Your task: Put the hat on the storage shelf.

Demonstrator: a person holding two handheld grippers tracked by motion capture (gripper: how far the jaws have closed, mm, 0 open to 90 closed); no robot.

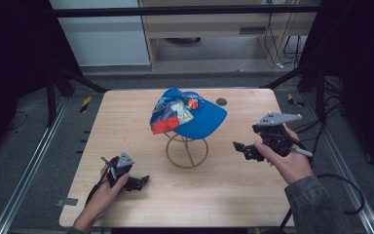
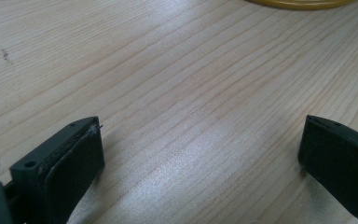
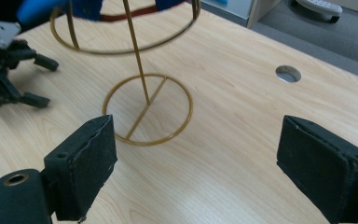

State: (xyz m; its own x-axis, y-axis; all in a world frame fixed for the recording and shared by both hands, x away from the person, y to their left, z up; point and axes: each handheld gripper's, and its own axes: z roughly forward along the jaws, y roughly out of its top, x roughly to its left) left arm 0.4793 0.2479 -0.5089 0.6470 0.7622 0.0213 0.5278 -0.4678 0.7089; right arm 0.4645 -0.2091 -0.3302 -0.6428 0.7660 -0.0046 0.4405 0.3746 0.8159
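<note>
Lab: framed test table [image 1: 126, 204], cables [image 1: 292, 48]

A light wooden table top with rounded corners [image 1: 126, 105] sits in the middle, its pale grain catching soft light from overhead, and a small round dark cable hole [image 1: 221, 102] shows near its far edge. Grey carpeted floor [image 1: 24, 146] spreads on both sides. Silver aluminium rails [image 1: 27, 170] run along the floor to the left and right of the table. Black metal frame struts [image 1: 73, 78] angle down at the far corners, with a dark horizontal bar [image 1: 185, 10] crossing above. Behind stands a pale beige cabinet [image 1: 209, 24] beside a white panel [image 1: 102, 34]. Black cables [image 1: 277, 44] hang at the far right, and the edges of the room fall into deep shadow.
</note>
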